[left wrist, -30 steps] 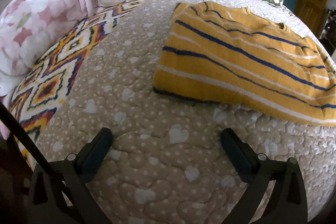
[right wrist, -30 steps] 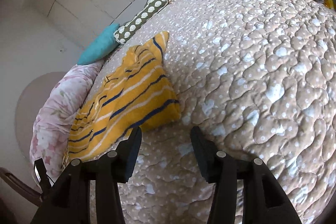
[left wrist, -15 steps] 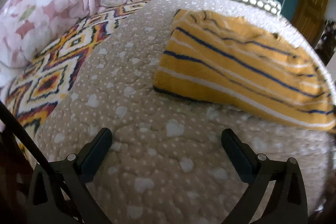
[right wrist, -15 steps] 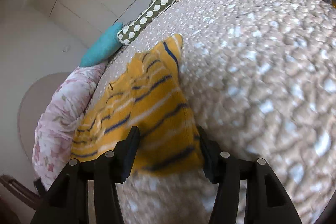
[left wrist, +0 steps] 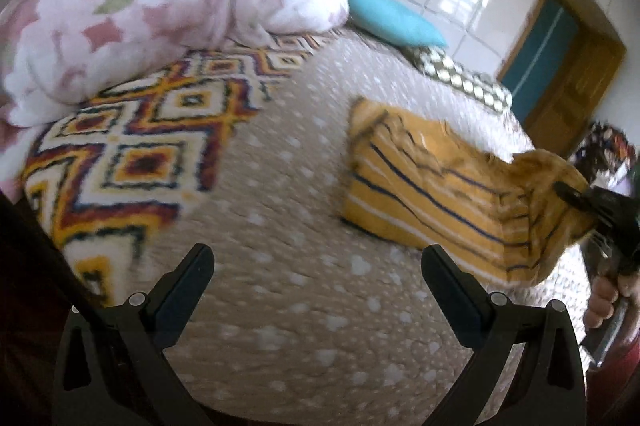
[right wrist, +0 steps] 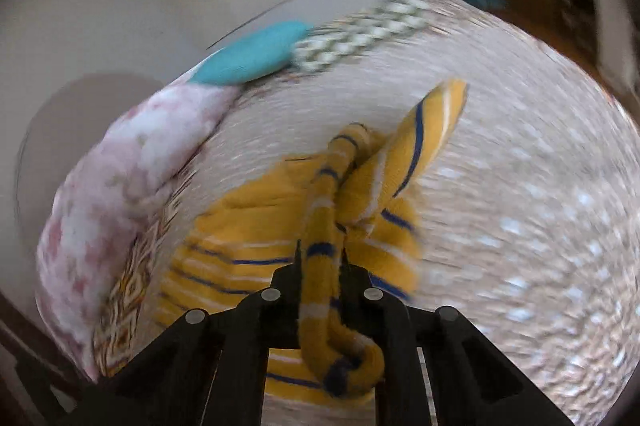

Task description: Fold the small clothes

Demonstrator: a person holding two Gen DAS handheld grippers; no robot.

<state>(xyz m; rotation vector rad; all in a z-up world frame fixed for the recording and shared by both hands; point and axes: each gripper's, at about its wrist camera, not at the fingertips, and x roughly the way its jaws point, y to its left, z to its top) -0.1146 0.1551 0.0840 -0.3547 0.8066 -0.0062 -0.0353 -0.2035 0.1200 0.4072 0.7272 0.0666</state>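
My left gripper (left wrist: 318,268) hangs over the bed (left wrist: 280,306) with its jaws spread wide and nothing between them, near the sweater's hem but not touching it. The yellow striped sweater (left wrist: 432,194) lies on the quilt, right of the patterned blanket (left wrist: 132,154) and this side of the blue pillow (left wrist: 394,20). Its right-hand end is lifted off the bed by my right gripper (right wrist: 320,262), which is clenched on a bunched fold of the knit.

I judge the sweater soft, light and floppy: it sags and creases from the held edge, so it will drape rather than keep a line. I would take the free hem corner nearest the left gripper, pinching the ribbed edge, to spread the weight.

The right wrist view is badly smeared, so I cannot tell how many layers are pinched. The sleeves are hard to separate from the body, and the sweater's underside is hidden.
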